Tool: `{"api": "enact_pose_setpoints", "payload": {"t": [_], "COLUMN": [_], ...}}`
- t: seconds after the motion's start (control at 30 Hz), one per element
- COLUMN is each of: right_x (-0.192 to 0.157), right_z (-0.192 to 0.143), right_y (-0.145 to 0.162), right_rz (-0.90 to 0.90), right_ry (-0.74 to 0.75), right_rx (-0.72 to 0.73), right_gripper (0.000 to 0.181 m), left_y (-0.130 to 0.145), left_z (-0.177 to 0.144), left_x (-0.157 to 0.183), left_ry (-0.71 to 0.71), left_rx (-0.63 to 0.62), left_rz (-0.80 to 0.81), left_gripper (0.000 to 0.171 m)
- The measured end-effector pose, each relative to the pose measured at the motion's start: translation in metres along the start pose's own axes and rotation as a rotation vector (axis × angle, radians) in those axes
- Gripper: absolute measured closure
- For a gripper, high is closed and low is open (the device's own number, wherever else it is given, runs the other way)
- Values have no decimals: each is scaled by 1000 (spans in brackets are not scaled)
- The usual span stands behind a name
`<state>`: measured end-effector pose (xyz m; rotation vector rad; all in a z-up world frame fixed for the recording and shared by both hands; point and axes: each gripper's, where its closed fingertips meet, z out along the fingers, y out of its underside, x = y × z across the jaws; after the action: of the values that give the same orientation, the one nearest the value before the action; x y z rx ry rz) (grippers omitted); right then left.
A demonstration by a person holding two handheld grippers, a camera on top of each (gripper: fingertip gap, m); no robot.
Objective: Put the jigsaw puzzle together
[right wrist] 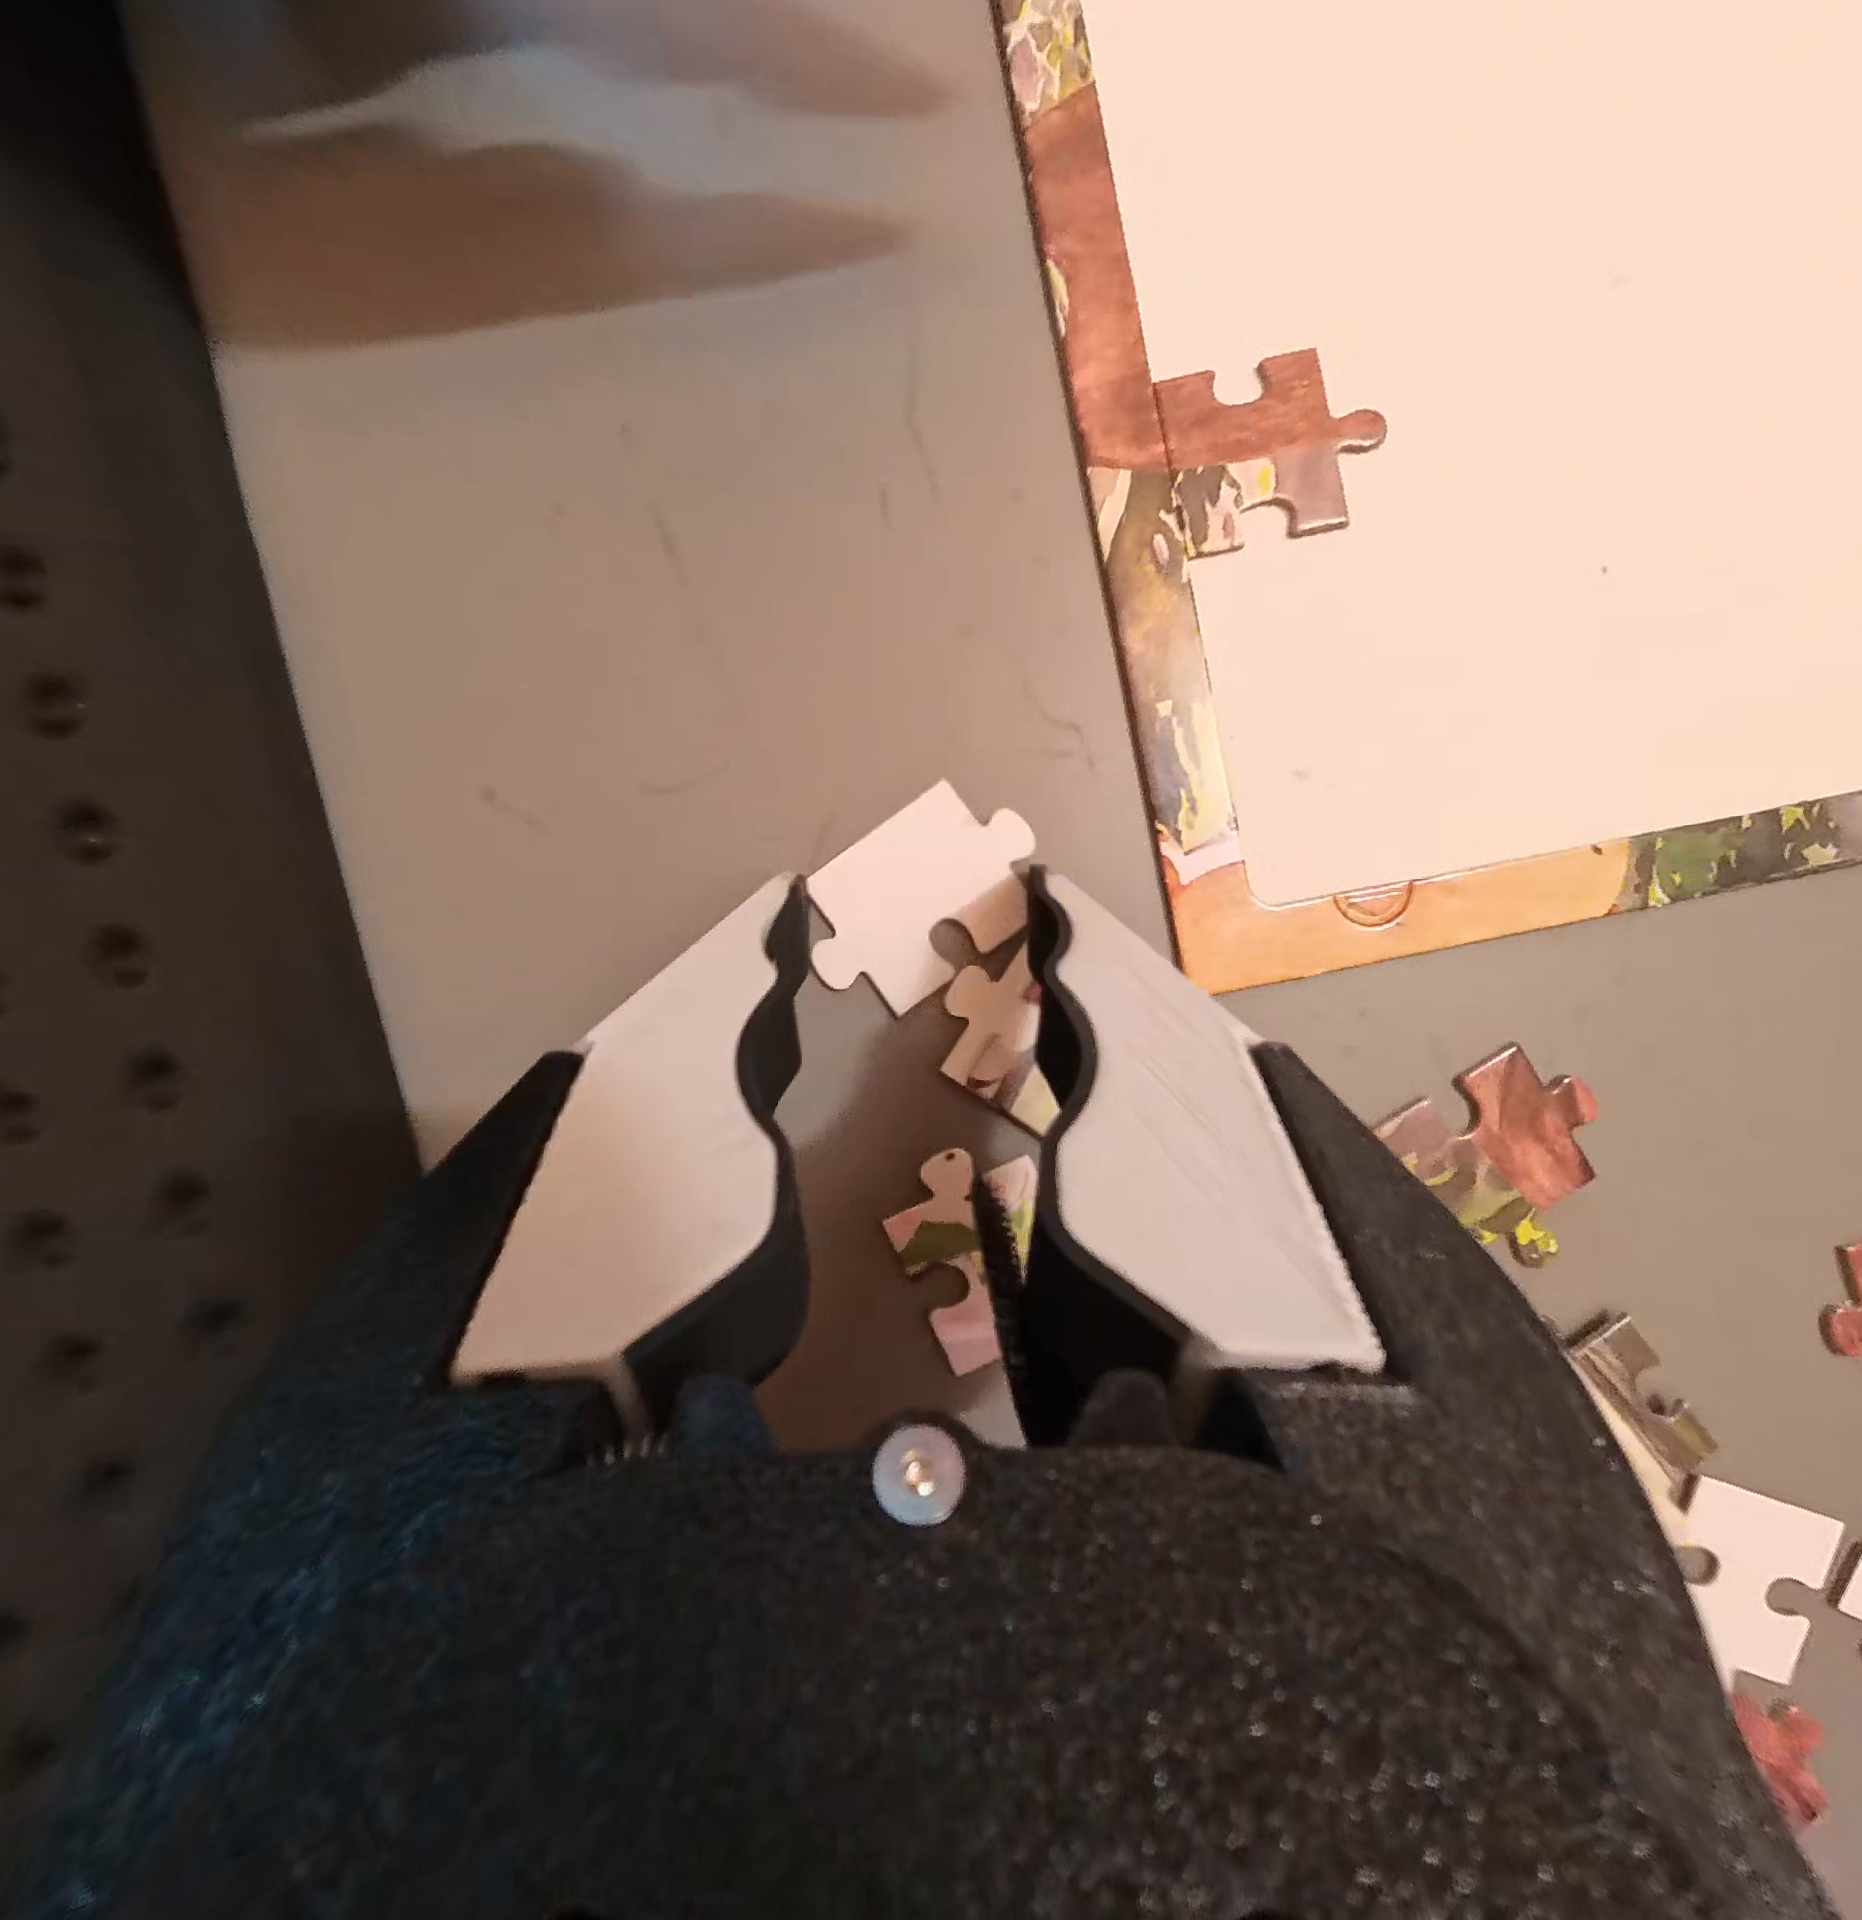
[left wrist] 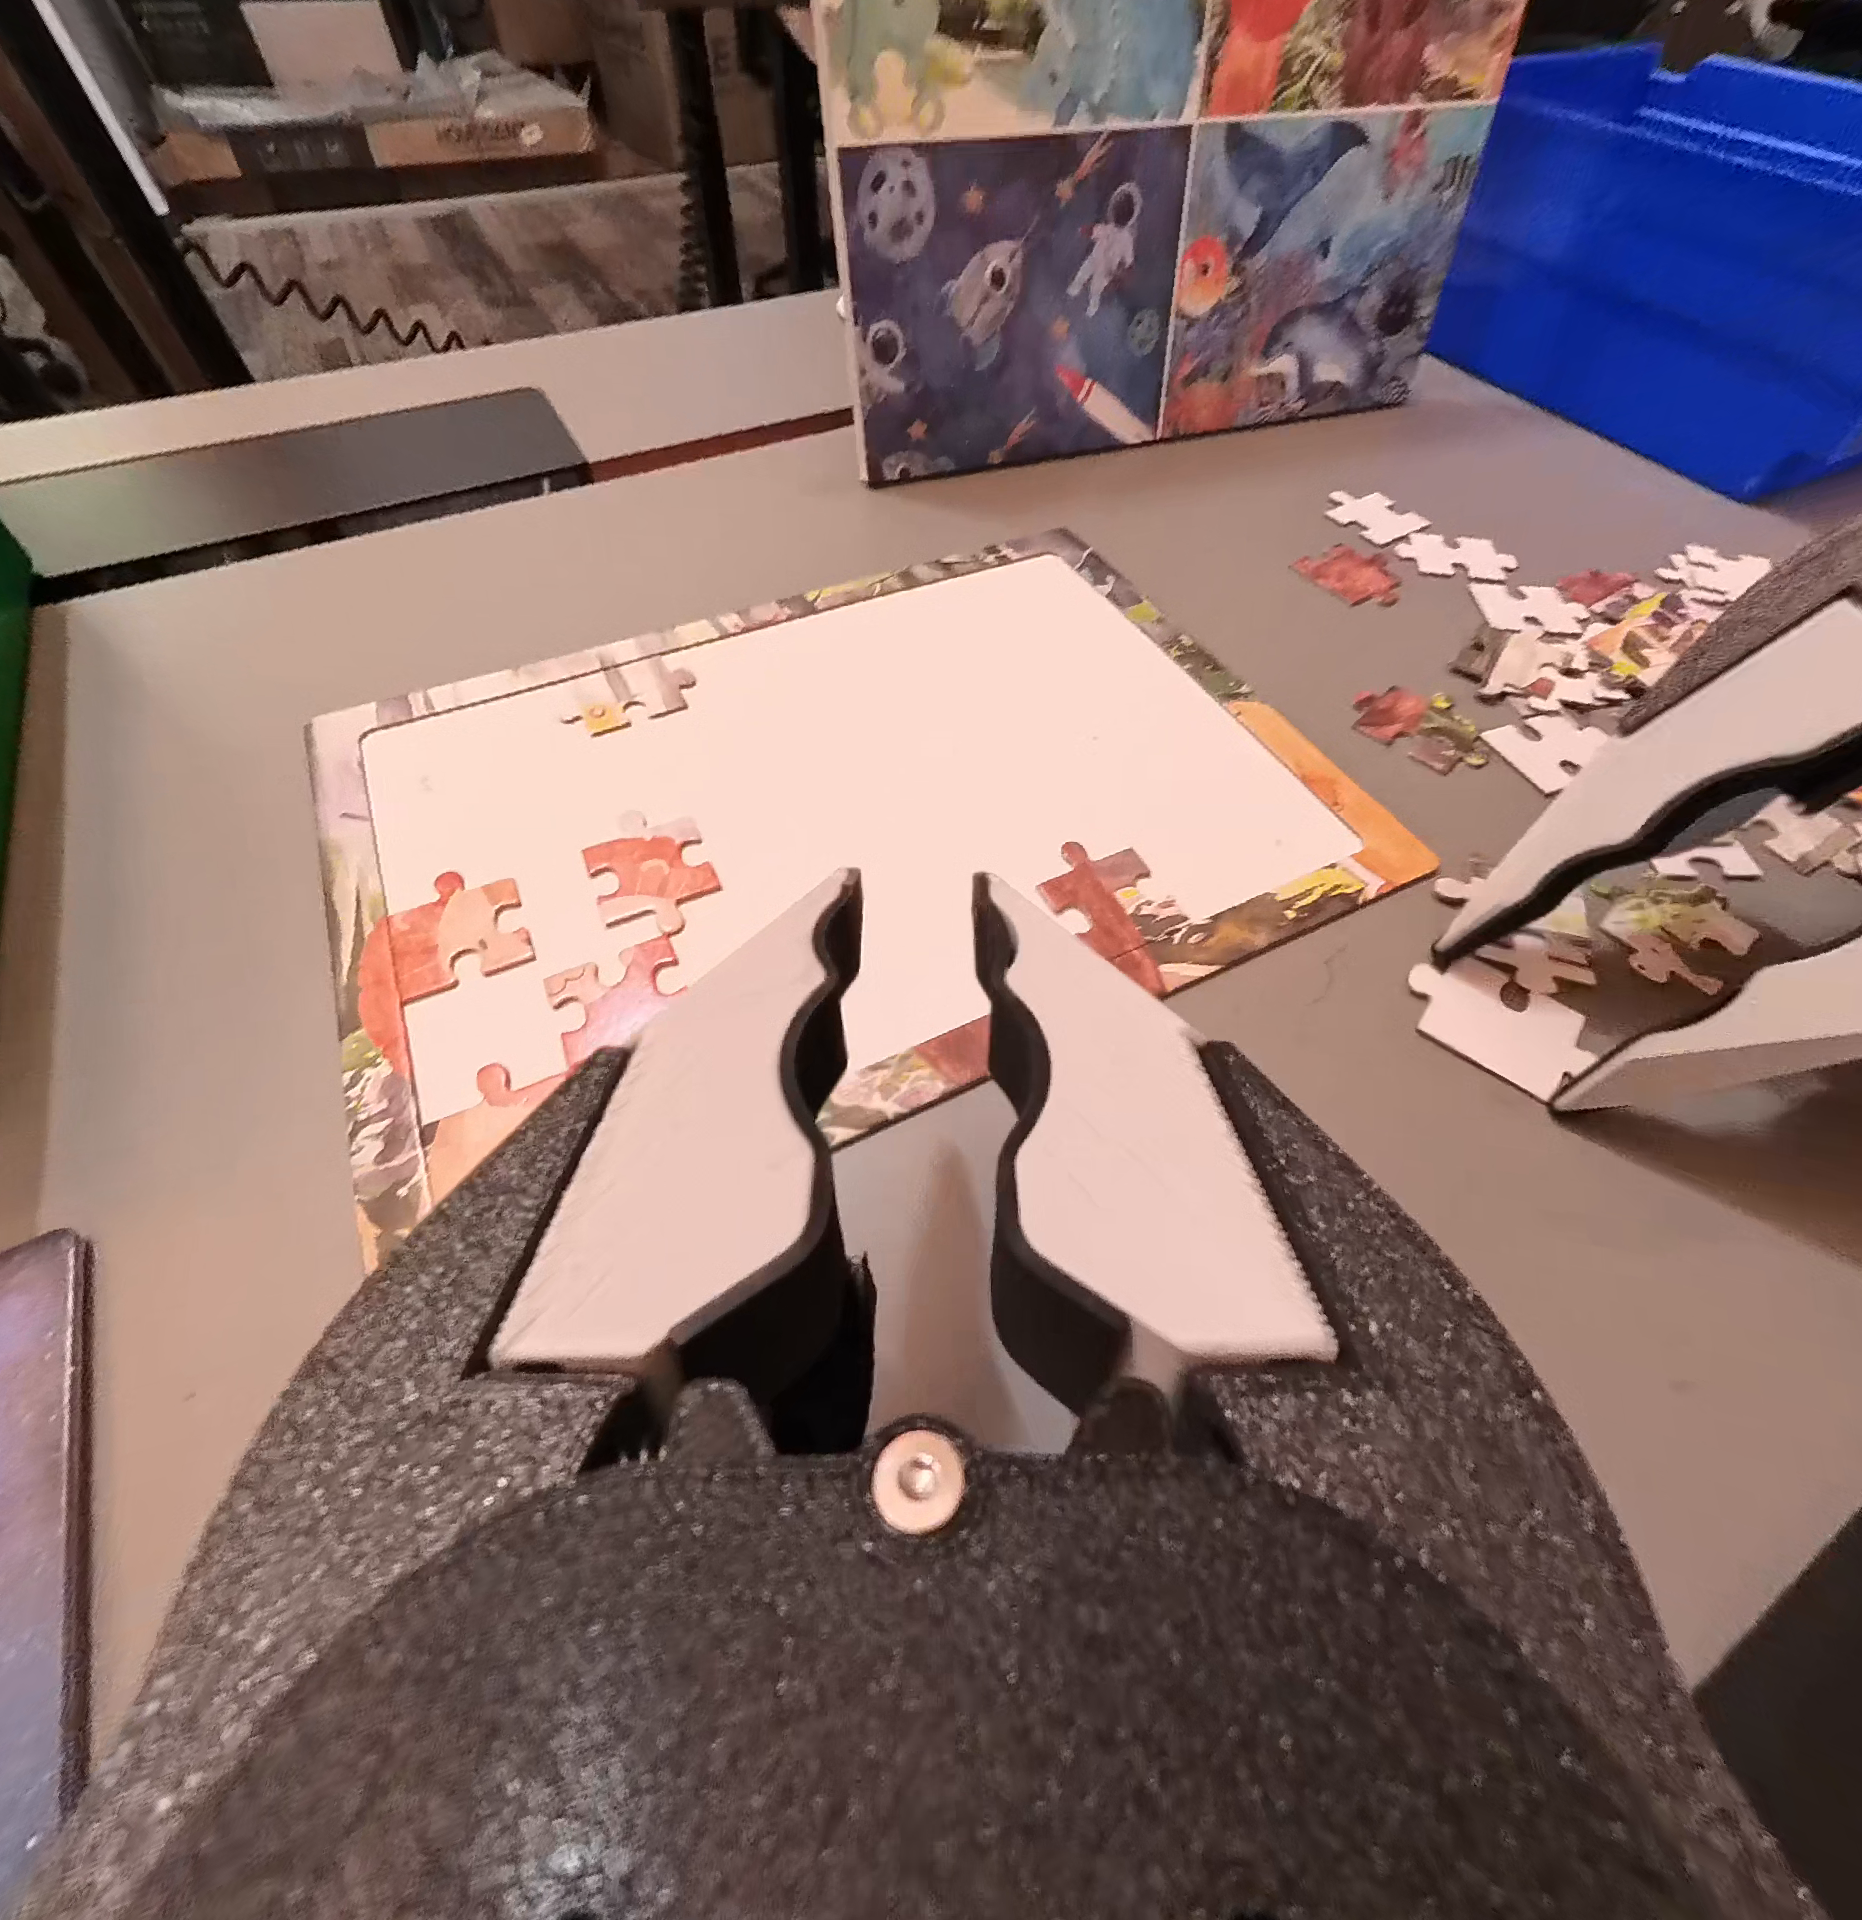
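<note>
Right now my left gripper (left wrist: 916, 914) hangs with its jaws apart and empty over the near edge of the white puzzle tray with its painted border (left wrist: 1322, 779), which lies flat on the grey table (left wrist: 179, 935). My right gripper (right wrist: 916, 894), likewise spread and holding nothing, straddles a face-down white jigsaw piece (right wrist: 906, 894) beside the tray's corner.

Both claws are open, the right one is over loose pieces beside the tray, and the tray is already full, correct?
Not quite: the tray is mostly bare white, with only a few pieces placed, as the left wrist view shows. The rest holds: both the left claw and right claw are open, the right over loose pieces.
</note>
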<state>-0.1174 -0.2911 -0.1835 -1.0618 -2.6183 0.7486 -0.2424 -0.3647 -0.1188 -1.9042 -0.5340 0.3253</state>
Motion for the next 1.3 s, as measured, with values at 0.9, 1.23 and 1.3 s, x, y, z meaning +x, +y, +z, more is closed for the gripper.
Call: {"api": "enact_pose_setpoints", "payload": {"t": [0.9, 1.23, 1.3], "right_x": [14, 11, 3], "right_z": [-5, -37, -49], "right_y": [6, -21, -34], "right_rz": [-23, -180, -210], "right_ry": [137, 328, 323], "right_rx": [-61, 219, 315], "right_gripper": [145, 144, 144], "left_y": [21, 17, 14], "left_z": [-1, 10, 8], "left_x": [93, 135, 145], "left_ry": [497, 708, 756], "left_rx": [-204, -311, -306], "left_rz": [-208, -396, -403], "left_gripper": [141, 140, 141]}}
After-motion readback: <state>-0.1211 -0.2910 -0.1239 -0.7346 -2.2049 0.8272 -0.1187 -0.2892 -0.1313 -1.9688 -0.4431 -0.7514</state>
